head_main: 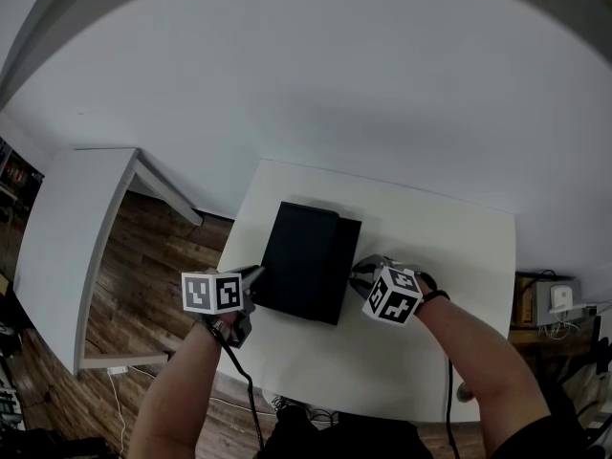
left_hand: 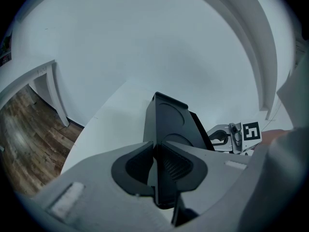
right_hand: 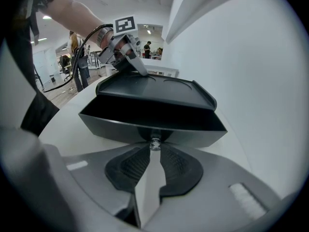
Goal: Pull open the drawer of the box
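Note:
A black box lies in the middle of the white table. Its drawer stands partly pulled out toward my right gripper, and the dark inside shows under the lid. My right gripper is shut on the small metal knob at the middle of the drawer front. In the head view the right gripper sits at the box's right side. My left gripper is shut on the box's left edge. Seen from overhead, the left gripper presses at the near left corner.
The table's left edge drops to a wooden floor. A second white table stands farther left. A wall rises behind the table. Cables hang from both grippers toward the near edge. People stand far off in the right gripper view.

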`<state>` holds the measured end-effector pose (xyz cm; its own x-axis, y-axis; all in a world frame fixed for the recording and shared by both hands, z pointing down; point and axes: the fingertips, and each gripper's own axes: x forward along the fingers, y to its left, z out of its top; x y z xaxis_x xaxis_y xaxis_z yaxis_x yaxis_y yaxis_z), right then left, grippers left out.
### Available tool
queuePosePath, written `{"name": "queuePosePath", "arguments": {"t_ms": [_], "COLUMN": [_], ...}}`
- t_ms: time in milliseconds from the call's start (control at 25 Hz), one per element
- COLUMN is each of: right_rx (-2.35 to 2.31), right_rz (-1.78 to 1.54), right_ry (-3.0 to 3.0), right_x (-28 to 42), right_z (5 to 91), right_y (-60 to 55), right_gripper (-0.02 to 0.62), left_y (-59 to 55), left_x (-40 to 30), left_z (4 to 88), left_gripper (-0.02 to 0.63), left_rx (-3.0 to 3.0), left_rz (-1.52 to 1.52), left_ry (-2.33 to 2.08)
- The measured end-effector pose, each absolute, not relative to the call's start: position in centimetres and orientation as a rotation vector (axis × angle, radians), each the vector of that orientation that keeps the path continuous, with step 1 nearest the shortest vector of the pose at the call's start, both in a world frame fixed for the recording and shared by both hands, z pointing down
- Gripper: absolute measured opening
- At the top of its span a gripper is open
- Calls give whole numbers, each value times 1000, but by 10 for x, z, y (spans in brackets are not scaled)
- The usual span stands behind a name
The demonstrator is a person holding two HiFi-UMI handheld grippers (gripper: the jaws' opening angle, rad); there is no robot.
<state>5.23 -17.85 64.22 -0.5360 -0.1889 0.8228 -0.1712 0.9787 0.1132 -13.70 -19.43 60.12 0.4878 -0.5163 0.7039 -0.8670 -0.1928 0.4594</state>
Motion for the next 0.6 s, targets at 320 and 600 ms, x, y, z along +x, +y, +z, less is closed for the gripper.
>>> {"name": "queuePosePath", "arguments": {"t_ms": [320, 600], "right_rx": [266, 270], "right_rz": [-14, -11], "right_ry": [-2146, -2140], "right_x": [62, 69], "right_z": [643, 643], "right_y": [-175, -174], "right_gripper": [69, 69], "left_y": [-194, -195], "left_x": [-138, -139], "left_z": [602, 602], "left_gripper": [63, 63], "left_rx": [1854, 1852], "left_rz": [488, 496], "left_ry": [-1156, -1158]}}
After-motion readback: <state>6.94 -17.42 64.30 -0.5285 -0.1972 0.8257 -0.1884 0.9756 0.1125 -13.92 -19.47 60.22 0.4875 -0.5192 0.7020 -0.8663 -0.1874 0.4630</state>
